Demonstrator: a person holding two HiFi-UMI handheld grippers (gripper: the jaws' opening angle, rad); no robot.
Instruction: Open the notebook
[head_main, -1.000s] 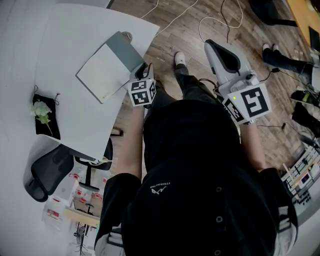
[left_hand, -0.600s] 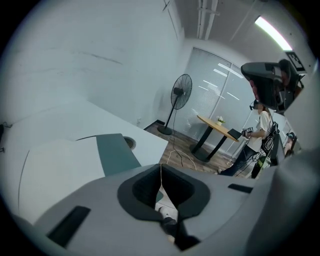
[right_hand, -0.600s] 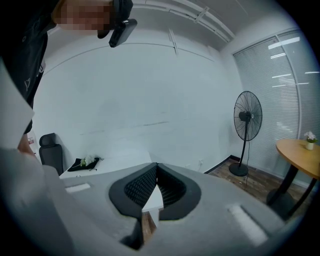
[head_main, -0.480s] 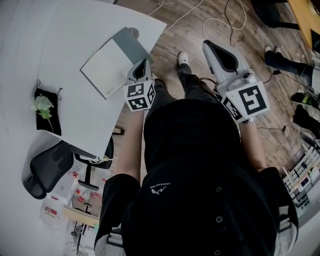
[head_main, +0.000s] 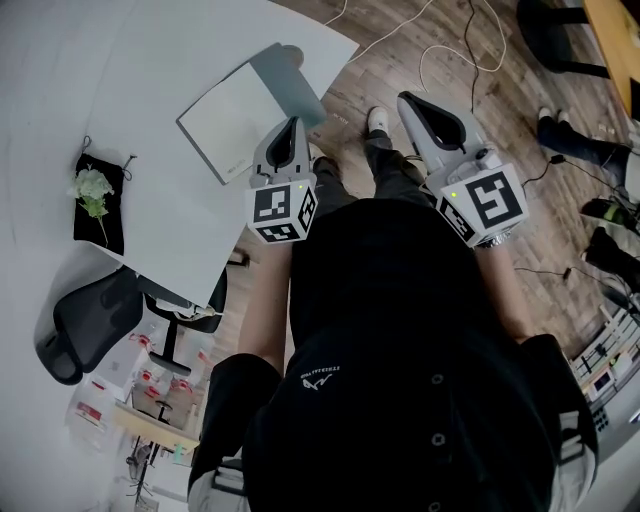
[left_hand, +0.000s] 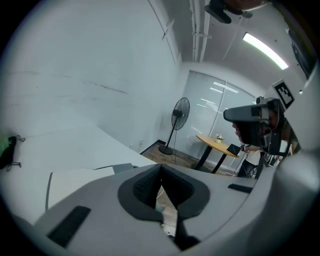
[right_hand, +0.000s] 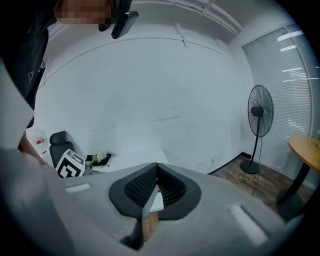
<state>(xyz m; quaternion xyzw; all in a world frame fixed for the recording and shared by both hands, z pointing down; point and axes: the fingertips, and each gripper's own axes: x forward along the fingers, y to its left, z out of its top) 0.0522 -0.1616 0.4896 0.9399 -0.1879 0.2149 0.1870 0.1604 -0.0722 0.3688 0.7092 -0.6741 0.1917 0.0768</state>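
Fingers (left_hand: 144, 189) of my left gripper (head_main: 291, 126) are pressed together on nothing. The right gripper (head_main: 409, 101) is likewise closed and empty, out over the floor. The left tip hangs just beside the notebook (head_main: 240, 118), which lies near the corner of the white counter (head_main: 150, 60). My worry is that shut tips can only shove the cover. A nudge from here might skid the notebook toward the counter's edge, or crease a page, instead of lifting anything.
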